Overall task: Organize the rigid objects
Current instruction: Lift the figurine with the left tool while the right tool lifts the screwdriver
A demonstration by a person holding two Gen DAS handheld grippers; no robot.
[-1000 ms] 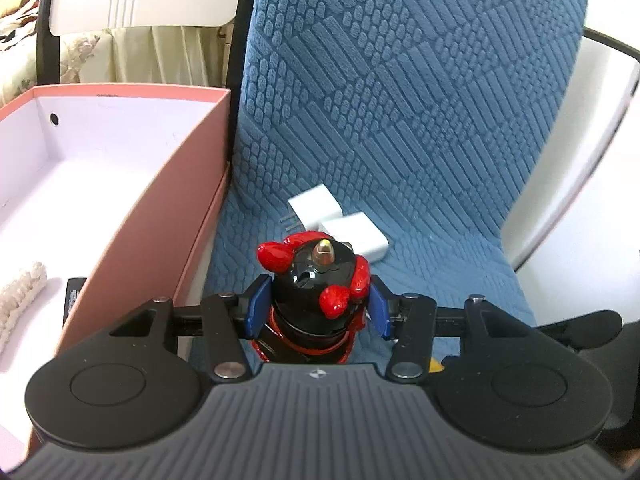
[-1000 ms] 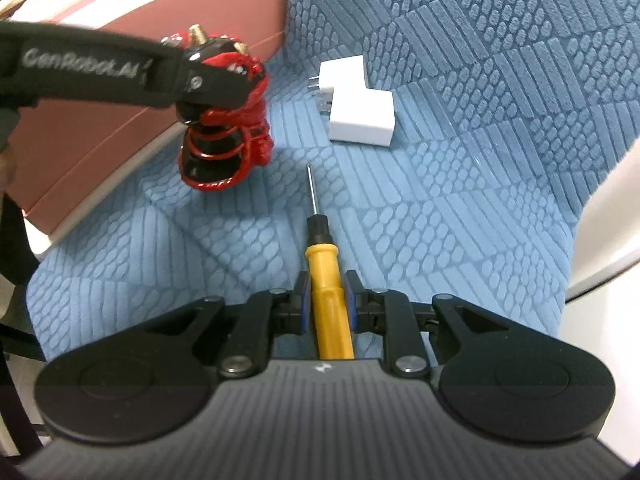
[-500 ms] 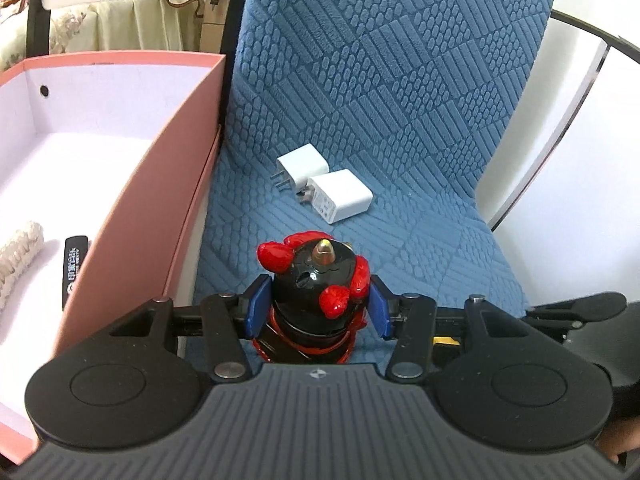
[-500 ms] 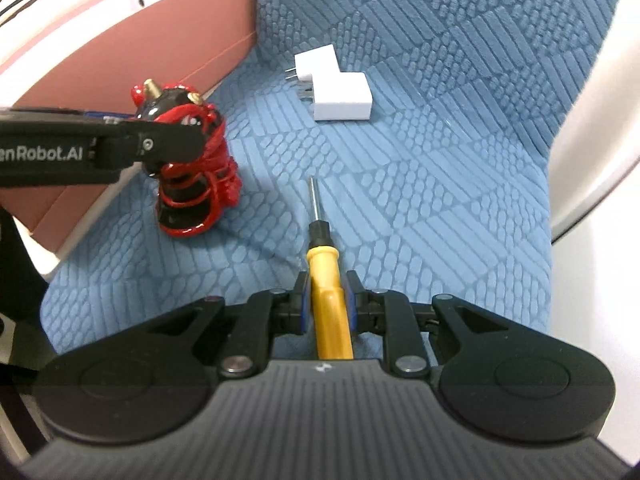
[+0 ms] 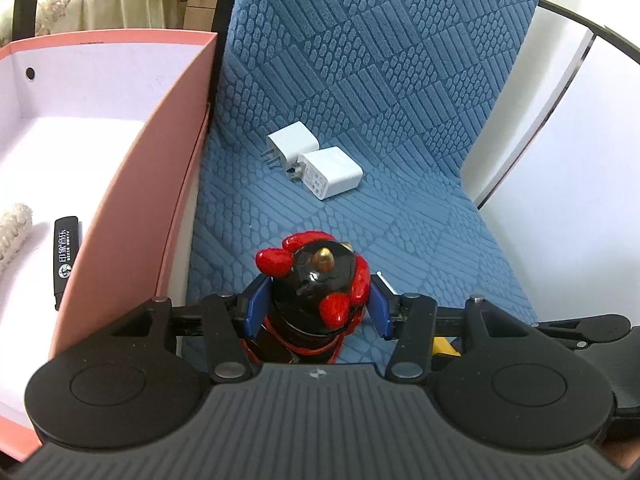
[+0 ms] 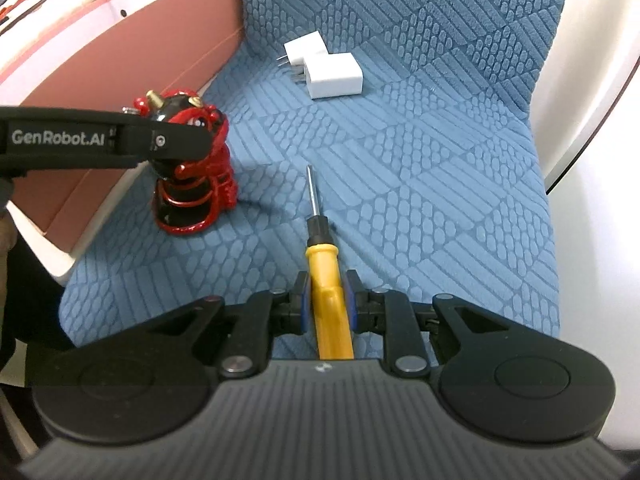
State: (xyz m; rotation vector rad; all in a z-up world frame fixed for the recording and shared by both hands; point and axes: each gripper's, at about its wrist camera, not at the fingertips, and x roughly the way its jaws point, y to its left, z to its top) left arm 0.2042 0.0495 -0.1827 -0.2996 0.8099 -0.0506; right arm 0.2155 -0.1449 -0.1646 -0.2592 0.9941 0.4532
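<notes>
My left gripper (image 5: pixel 318 306) is shut on a red and black figurine (image 5: pixel 316 296) and holds it over the blue quilted seat, right of the pink box (image 5: pixel 132 184). The figurine also shows in the right wrist view (image 6: pixel 192 184), with the left gripper's arm across it. My right gripper (image 6: pixel 326 298) is shut on a yellow-handled screwdriver (image 6: pixel 324 264), its metal shaft pointing forward over the seat. Two white chargers (image 5: pixel 316 164) lie together further back on the seat; they also show in the right wrist view (image 6: pixel 326 66).
The pink box stands open at the left with a white interior; inside lie a black stick (image 5: pixel 66 256) with white print and a braided cream rope (image 5: pixel 14 230). The blue cushion (image 6: pixel 420 184) covers the seat and backrest. A white surface lies to the right.
Both grippers have drawn back and up with their objects still held. The chargers and the box look farther away, and more of the box interior shows.
</notes>
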